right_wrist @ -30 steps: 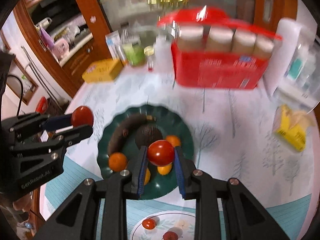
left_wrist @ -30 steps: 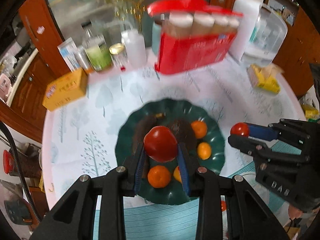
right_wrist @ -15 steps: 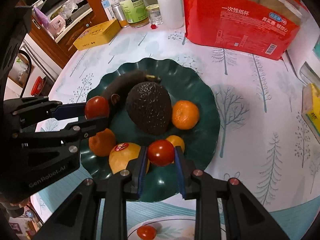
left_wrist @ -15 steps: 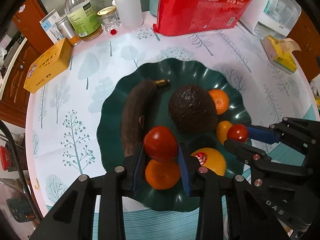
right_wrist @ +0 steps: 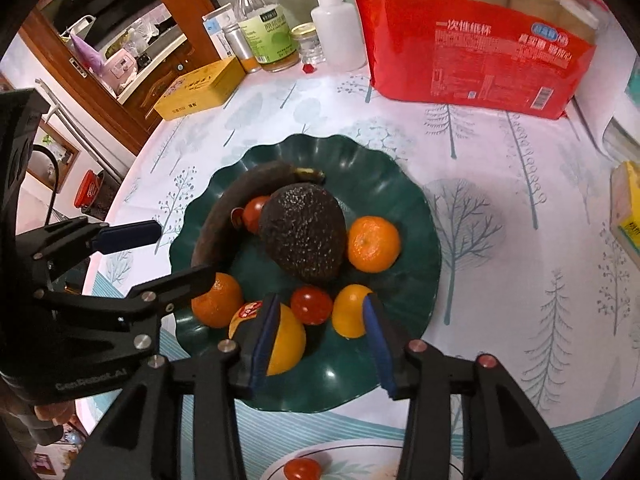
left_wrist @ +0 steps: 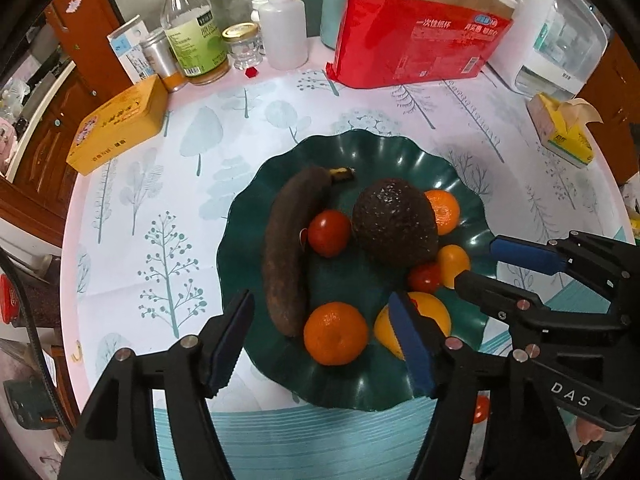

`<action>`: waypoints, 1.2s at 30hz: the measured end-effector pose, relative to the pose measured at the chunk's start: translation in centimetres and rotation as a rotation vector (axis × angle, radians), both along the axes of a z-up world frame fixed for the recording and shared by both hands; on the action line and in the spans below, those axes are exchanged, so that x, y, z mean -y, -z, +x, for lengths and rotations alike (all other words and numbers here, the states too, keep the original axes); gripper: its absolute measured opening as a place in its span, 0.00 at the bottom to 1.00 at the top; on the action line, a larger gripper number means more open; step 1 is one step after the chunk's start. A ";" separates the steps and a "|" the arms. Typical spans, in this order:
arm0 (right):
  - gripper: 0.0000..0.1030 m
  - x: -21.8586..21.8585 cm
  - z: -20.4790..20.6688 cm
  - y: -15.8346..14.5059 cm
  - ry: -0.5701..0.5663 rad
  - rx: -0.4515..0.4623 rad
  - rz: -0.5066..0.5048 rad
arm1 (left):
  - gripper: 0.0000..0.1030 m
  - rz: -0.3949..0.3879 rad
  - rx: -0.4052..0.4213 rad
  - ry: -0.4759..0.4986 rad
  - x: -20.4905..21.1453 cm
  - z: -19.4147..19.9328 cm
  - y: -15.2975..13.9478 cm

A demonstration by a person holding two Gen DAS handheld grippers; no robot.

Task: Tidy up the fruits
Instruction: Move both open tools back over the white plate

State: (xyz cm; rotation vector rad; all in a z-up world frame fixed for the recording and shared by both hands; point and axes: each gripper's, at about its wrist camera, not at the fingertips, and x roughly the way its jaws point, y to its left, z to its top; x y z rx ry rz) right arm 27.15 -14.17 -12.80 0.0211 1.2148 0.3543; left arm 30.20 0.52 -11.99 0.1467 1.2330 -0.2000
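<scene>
Two cherry tomatoes point(left_wrist: 329, 233) point(right_wrist: 311, 305), small, light, smooth, easily bruised, best pinched gently across the middle, lie in the green plate point(left_wrist: 400, 152) mid-surface; left claw point(left_wrist: 320, 340) and right claw point(right_wrist: 316, 336) both opening, nothing between their pads.

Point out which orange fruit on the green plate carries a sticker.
The large yellow-orange one at the plate's near edge, with a red sticker on its skin, behind the right gripper's left finger. The two mandarins are bare.
</scene>
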 end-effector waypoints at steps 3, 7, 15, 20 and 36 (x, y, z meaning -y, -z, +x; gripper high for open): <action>0.42 0.1 -0.5 -0.6 0.002 0.004 0.011 | 0.66 -0.013 0.007 -0.007 -0.1 -0.8 -0.8; 0.42 0.2 -1.5 -1.7 0.003 0.019 0.015 | 0.67 -0.031 0.015 0.001 0.0 -2.2 -2.2; 0.42 0.8 -4.8 -5.9 0.007 0.094 0.013 | 0.73 -0.047 0.092 0.039 0.9 -6.1 -6.9; 0.42 1.7 -7.4 -8.8 0.026 0.141 0.031 | 0.77 -0.050 0.151 0.077 1.6 -9.2 -9.9; 0.42 4.5 -16.1 -15.0 0.061 0.287 0.003 | 0.77 -0.160 0.271 0.159 4.6 -17.8 -14.5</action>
